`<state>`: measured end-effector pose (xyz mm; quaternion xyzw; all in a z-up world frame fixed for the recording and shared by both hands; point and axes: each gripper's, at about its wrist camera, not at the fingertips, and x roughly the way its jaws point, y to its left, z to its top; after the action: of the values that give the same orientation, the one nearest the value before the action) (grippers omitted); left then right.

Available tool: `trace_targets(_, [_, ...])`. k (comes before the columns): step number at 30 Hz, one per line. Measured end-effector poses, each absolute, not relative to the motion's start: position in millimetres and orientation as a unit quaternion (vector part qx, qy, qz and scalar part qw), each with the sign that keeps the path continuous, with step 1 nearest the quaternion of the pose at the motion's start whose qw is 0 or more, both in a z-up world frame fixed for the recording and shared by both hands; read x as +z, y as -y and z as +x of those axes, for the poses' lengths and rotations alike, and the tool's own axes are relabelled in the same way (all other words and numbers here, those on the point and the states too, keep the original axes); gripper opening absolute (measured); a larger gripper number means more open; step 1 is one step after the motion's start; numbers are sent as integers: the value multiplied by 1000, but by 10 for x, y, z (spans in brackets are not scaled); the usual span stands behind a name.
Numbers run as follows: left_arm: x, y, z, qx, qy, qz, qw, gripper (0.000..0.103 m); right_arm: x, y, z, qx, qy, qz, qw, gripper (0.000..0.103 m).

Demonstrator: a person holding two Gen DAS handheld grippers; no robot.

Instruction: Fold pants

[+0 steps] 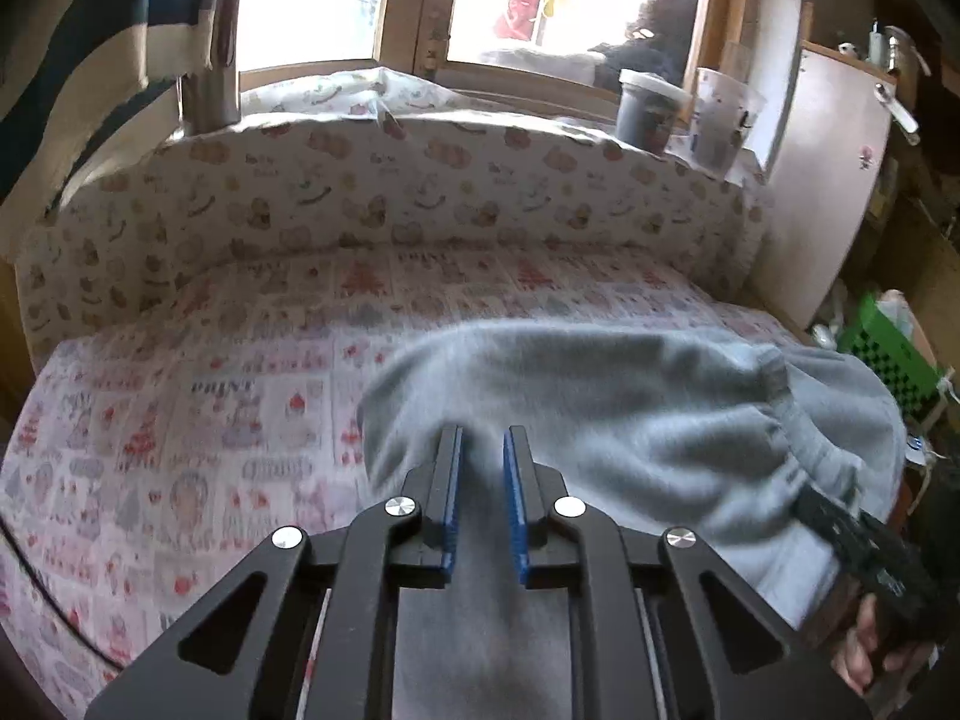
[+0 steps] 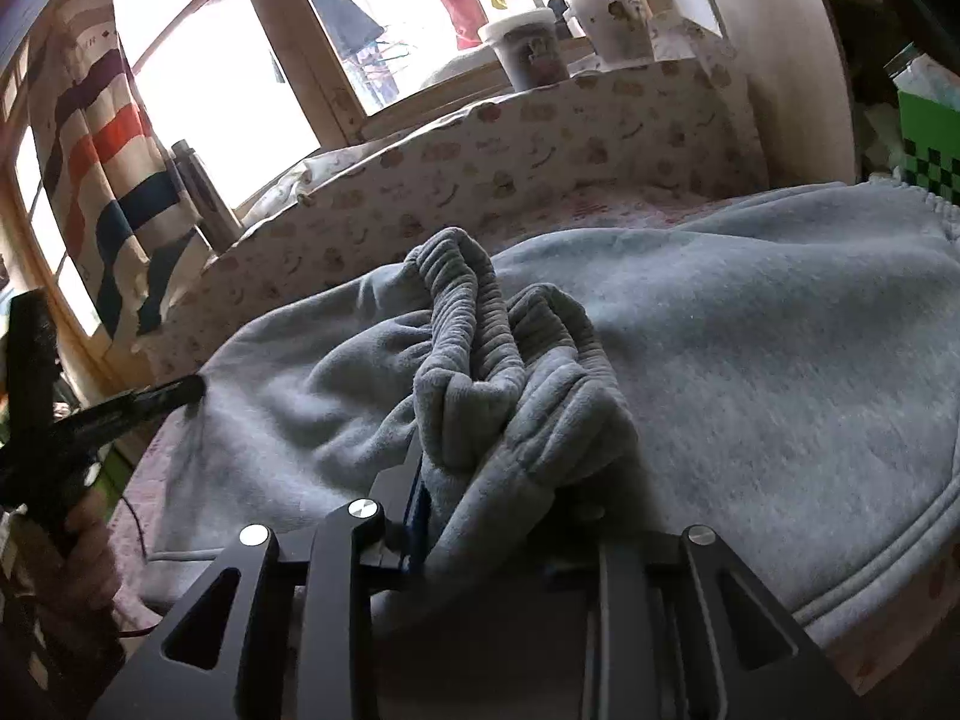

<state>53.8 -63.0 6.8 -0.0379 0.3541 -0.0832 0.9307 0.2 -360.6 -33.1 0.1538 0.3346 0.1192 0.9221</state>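
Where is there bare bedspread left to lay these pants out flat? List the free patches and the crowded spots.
Free: the printed bedspread left of the grey pants, bordered by the patterned headboard behind. A narrower strip runs between pants and headboard. Crowded: the right side, under the bunched pants, where the right gripper holds the cuffs; the sill holds two tubs.

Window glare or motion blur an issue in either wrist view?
Left wrist: window blown out white; bedspread print and grey pants smeared by blur. Right wrist: window clipped too, pants' ribbed cuffs fairly sharp, right gripper buried in fabric; fisheye bends both.
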Motion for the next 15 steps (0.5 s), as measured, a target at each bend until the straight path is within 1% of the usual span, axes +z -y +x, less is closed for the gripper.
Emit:
trace_targets(2, [-26,666,643,-67,-371,-27,926,9,-345,3601,2,119,-337,154,921,29])
trace_targets(4, [-195,679,737,-56,-397,-27,916,9,-383,3588,5,113,-340,153,921,31])
trace_targets(6, [-337,687,780,-52,-408,-23,911,9,-444,3583,8,106,-346,158,919,36])
trace_targets(7, [-343,680,769,-53,-403,-24,913,9,-469,3586,5,105,-348,161,918,38])
trace_targets(8, [-331,669,761,-55,-405,-28,912,9,-482,3592,0,102,-346,161,919,42])
trace_targets(10, [-285,625,735,-62,-401,-42,913,9,-465,3592,-6,99,-344,152,921,45])
trace_targets(12, [-212,604,660,-70,-392,-44,916,10,-424,3605,-12,95,-340,145,924,54])
trace_targets(13, [-160,608,587,-75,-382,-37,921,17,-396,3620,-23,94,-335,143,927,55])
trace_targets(14, [-115,619,548,-77,-373,-31,924,26,-350,3650,-43,98,-328,142,929,58])
trace_targets(15, [-69,629,478,-78,-362,-26,929,30,-320,3682,-63,98,-323,145,930,64])
